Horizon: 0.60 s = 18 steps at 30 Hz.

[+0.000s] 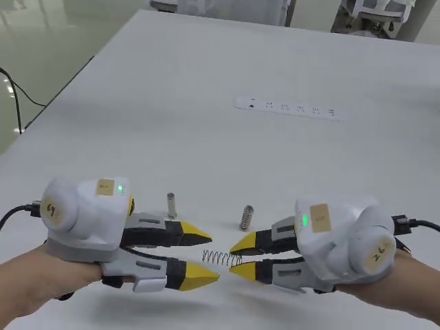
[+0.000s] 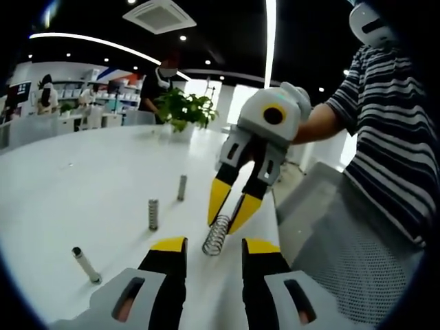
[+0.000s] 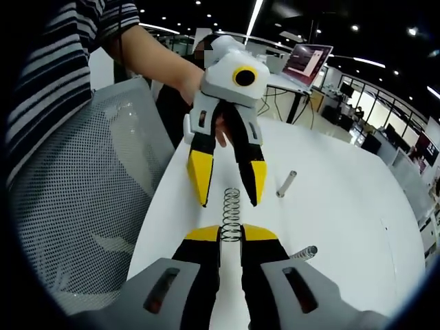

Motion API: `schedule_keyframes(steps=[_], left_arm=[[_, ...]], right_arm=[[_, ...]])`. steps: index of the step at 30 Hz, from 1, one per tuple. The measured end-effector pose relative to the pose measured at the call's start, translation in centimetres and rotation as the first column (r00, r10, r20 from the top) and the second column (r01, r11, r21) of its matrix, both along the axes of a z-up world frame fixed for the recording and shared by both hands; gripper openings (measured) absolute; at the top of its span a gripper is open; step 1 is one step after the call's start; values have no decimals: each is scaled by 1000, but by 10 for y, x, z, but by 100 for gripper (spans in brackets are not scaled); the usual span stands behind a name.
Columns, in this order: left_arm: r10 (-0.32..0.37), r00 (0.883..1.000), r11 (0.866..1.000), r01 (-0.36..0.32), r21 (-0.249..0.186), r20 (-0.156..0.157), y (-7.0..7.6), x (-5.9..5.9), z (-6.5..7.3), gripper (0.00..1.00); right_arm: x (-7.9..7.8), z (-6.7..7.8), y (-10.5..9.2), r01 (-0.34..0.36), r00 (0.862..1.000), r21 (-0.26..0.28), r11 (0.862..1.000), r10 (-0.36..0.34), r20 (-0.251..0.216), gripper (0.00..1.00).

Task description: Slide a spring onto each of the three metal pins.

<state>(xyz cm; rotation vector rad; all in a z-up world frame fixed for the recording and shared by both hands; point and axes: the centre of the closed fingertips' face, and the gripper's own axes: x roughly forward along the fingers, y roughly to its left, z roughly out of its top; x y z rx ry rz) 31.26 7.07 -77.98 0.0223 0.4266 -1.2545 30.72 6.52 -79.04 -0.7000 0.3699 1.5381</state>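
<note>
- Steel coil spring lies level just over the white table, its right end pinched between the closed yellow-tipped jaws of the right gripper.
- Left gripper faces it from the spring's other side, with its jaws spread apart and the spring's free end between their tips.
- Both hands hold the grippers low, with the tips pointing inward at each other across the spring.
- Beyond the spring stand a bare short metal pin and a spring-sleeved pin.
- The left gripper view adds a third bare pin, leaning, off to the spring's left.
- It also shows a striped sleeve behind the right gripper.
</note>
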Motion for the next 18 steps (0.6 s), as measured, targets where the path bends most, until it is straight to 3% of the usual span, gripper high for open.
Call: schedule_keyframes(steps=[8,12,18], left_arm=[[-27,1000,1000,27,-2,5,-6,-2,0,5],[-39,999,999,38,2,20,-6,-1,1,3],[-56,998,998,56,-3,16,-7,-3,2,3]], right_arm=[[-1,2,-2,-6,1000,-2,1000,6,-2,7],[0,2,-4,5,1000,3,1000,-5,-4,7],[-1,3,-5,11,1000,4,1000,-11,-19,8]])
